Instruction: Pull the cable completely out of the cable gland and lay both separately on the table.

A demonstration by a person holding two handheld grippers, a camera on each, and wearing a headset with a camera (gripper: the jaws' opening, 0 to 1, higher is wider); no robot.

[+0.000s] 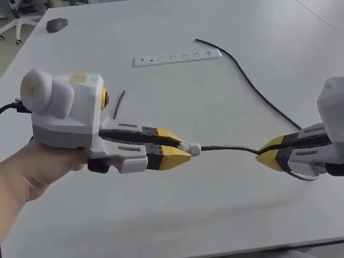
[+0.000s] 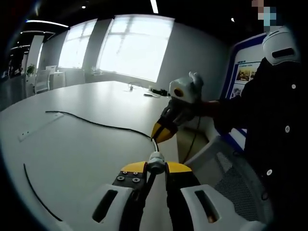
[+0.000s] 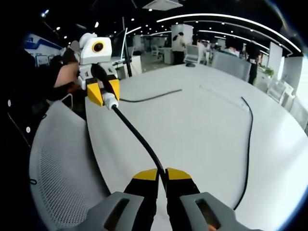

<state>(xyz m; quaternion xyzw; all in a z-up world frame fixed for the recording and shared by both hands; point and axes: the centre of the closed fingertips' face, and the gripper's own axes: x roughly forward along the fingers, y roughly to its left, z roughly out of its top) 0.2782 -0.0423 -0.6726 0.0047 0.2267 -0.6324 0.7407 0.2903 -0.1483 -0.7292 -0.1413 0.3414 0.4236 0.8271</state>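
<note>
Left gripper (image 1: 187, 151) clamps the gland (image 1: 194, 149), right gripper (image 1: 262, 154) pinches the cable (image 1: 228, 148) (not yet out), so pulling and laying down remain.

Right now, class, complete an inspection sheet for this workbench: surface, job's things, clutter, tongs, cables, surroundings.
Surface: white table, flat and pale.
Job's things: cable gland with the black cable not yet pulled out, stretched between the tongs.
Clutter: power strip; small dark object at the far corner.
Tongs: left tongs shut on the cable gland; right tongs shut on the black cable.
Cables: the black cable's tail trails across the table; a short black cable lies loose.
Surroundings: mesh chair; large windows.
</note>
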